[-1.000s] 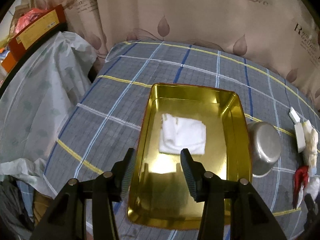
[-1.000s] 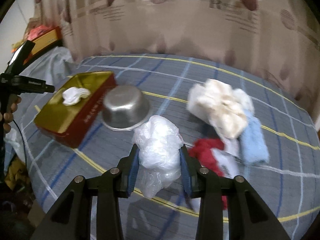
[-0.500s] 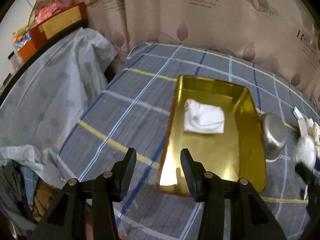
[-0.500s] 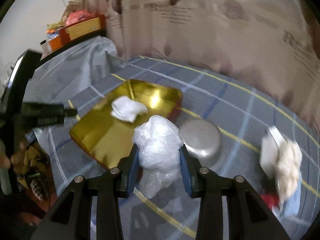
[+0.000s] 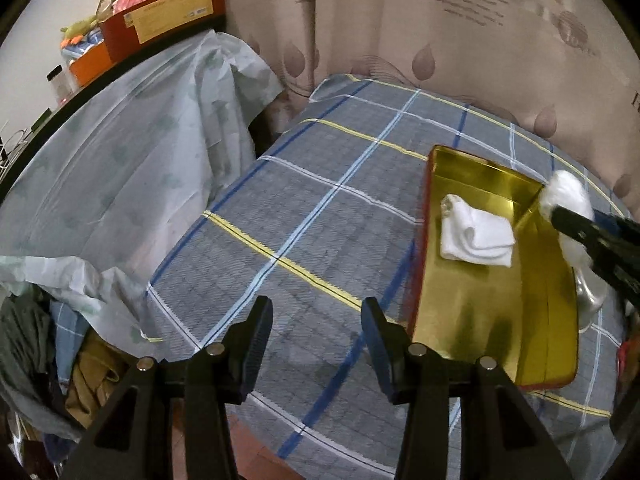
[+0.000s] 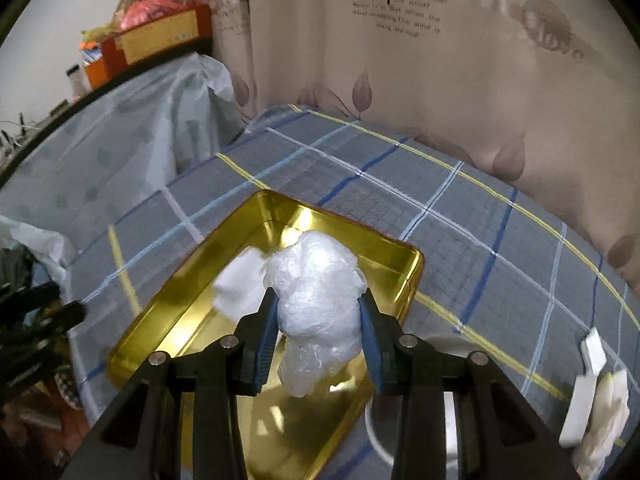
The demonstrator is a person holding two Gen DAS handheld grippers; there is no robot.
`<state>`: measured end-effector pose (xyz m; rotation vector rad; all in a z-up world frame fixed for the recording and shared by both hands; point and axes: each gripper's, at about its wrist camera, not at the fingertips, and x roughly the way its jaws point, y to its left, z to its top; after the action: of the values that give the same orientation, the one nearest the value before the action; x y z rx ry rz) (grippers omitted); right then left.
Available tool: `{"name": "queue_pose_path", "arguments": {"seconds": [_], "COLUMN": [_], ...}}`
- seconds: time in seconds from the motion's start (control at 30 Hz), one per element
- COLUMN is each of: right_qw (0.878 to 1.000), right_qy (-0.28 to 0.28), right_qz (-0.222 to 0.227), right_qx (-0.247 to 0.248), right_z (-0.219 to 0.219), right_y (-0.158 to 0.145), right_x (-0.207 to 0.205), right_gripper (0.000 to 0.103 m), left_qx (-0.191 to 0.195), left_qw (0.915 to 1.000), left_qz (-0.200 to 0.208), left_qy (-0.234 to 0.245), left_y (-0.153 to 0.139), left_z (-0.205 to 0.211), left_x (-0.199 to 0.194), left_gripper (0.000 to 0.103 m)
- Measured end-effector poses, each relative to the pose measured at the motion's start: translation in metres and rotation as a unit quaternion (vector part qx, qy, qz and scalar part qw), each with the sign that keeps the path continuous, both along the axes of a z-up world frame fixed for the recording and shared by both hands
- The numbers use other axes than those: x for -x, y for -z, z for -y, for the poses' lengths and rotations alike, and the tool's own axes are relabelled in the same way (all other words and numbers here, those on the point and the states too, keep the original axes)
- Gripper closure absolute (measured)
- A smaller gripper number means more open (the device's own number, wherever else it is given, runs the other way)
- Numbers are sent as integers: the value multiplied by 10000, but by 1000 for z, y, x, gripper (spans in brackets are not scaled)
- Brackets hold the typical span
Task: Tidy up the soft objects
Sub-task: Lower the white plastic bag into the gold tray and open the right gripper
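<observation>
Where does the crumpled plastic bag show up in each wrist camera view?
Left wrist: crumpled plastic bag at right edge, above the gold tray's far corner.
Right wrist: bottom centre, clamped in the right hand-held gripper.
Shared landmark: folded white cloth in the tray.

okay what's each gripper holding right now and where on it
The right gripper pinches the crumpled plastic bag around its middle. The left gripper holds nothing.
</observation>
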<state>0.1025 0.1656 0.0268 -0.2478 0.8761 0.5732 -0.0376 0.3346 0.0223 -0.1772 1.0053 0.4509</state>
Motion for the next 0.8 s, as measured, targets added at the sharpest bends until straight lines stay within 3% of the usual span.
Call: {"name": "queue_pose_path", "arguments": {"seconds": [0.43, 0.5, 0.57, 0.8], "right_qw": [9986, 9988, 9992, 9997], "right_qy": [238, 200, 179, 138], "right_qz": [-394, -343, -183, 109], "right_qx": [258, 279, 309, 193], "right_z": [-21, -22, -23, -12], "right_y": [40, 41, 39, 19], "right_x": [-47, -46, -43, -26], "right_gripper": [65, 48, 39, 39], "left_qx": [252, 263, 287, 248], "left_qw": [9992, 9991, 9990, 9993], "left_qz": [-15, -60, -79, -24], "left_qy": [-321, -328, -322, -273], "left_y": [8, 10, 12, 9], "left_z": [-24, -24, -24, -20], "left_x": [0, -1, -2, 0], "left_gripper": [56, 56, 56, 56]}}
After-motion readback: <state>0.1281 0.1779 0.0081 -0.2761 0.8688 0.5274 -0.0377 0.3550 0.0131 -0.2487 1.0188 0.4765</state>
